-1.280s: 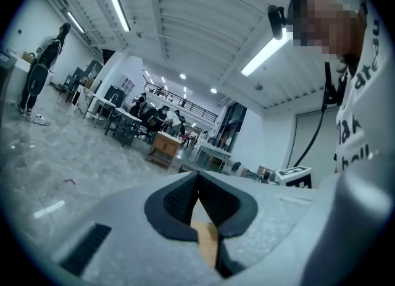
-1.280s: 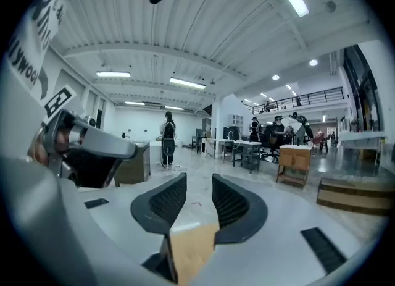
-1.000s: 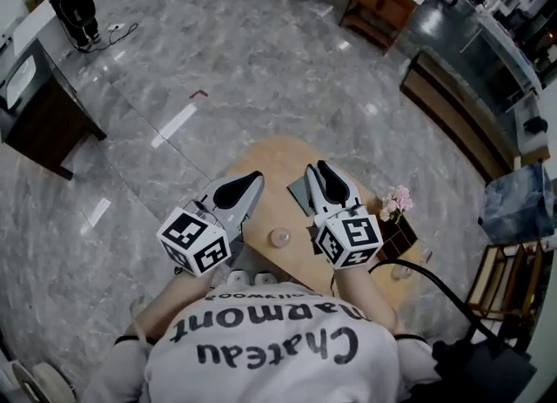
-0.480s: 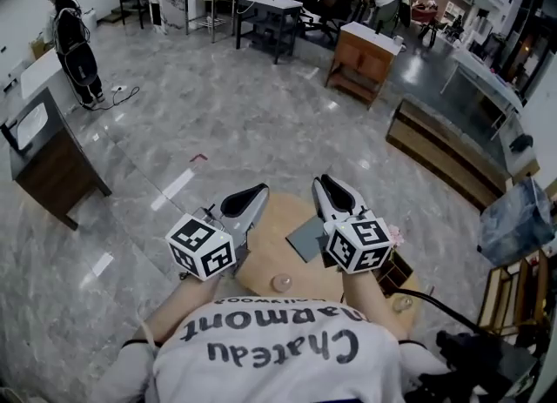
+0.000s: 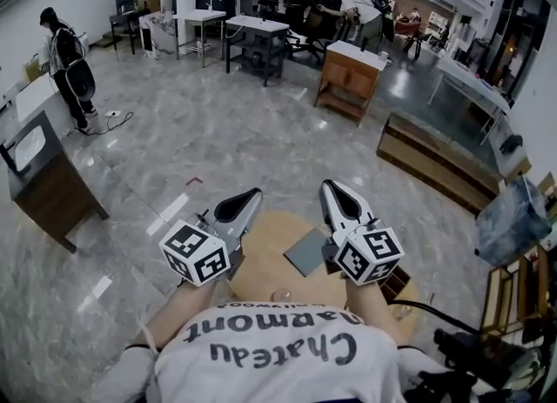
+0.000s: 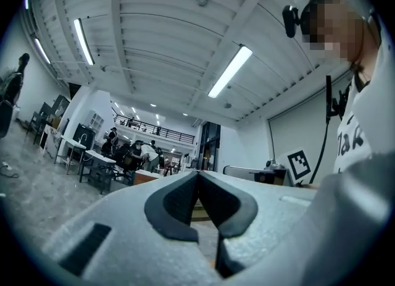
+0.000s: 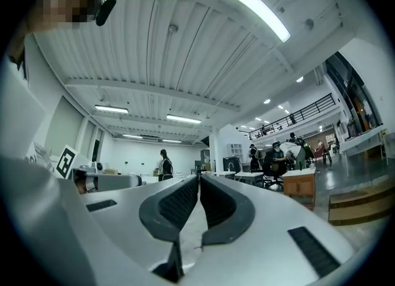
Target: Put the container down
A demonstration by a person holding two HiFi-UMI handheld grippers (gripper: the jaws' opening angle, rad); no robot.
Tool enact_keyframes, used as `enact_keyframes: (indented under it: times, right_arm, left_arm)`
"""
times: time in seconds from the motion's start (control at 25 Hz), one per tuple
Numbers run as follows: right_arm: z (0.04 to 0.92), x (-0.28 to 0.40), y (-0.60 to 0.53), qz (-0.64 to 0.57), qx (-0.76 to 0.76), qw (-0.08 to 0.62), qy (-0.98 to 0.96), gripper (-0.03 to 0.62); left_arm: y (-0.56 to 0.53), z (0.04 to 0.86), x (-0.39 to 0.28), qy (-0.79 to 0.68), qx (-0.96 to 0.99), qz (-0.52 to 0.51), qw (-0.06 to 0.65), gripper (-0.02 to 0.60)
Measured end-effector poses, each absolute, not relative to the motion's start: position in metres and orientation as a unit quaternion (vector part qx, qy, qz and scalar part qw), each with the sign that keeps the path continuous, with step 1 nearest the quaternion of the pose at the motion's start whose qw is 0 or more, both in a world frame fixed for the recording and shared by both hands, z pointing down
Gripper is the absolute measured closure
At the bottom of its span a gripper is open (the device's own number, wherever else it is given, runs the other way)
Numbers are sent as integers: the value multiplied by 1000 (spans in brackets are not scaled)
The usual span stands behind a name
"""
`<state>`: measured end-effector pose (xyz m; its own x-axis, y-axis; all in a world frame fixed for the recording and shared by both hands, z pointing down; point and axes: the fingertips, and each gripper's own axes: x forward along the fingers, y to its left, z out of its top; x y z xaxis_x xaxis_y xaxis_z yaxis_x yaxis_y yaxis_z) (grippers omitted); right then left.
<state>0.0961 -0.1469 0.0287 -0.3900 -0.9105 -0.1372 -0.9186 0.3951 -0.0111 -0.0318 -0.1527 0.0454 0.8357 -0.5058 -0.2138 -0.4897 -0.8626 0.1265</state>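
In the head view a small clear container [image 5: 280,295] stands on the round wooden table [image 5: 261,262], half hidden by the person's shirt. A grey square mat [image 5: 306,251] lies beside it. Both grippers are held up above the table, apart from the container and pointing away across the room. My left gripper [image 5: 241,204] is shut and empty; in the left gripper view its tips [image 6: 197,175] meet. My right gripper [image 5: 334,191] has its jaws closing, its tips [image 7: 199,180] all but together with nothing between them.
A dark cabinet [image 5: 43,185] stands at the left, with a person [image 5: 65,55] beyond it. Farther off are a wooden desk [image 5: 350,77] and a long low bench [image 5: 428,162]. A blue bag [image 5: 513,217] and a wooden rack [image 5: 509,292] are at the right.
Both grippers have risen from the tabletop and now point out across the room. The view has tilted up, so the container sits lower in the picture. The right jaws have drawn together.
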Motion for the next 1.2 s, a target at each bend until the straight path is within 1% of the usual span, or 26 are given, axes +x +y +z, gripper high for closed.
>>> enact_keyframes:
  times: [0.28,0.64,0.8,1.2]
  right_arm:
    - [39,102,-136,23,-561,58,825,580]
    - [71,121,-136,-1,-593,12,805,582]
    - [81,127,-137,-10,-605,7,796,582]
    - [93,121,-136,-12,-605,-8,796,580]
  left_arm:
    - [-147,54,-31,-248,960,-121,46,568]
    - [-145,75,-22,-239,963,-105,66,568]
    - [-146,81,-25,-243,962,-103,74,568]
    - [-149,91,-29,-239,962,-99,81,568]
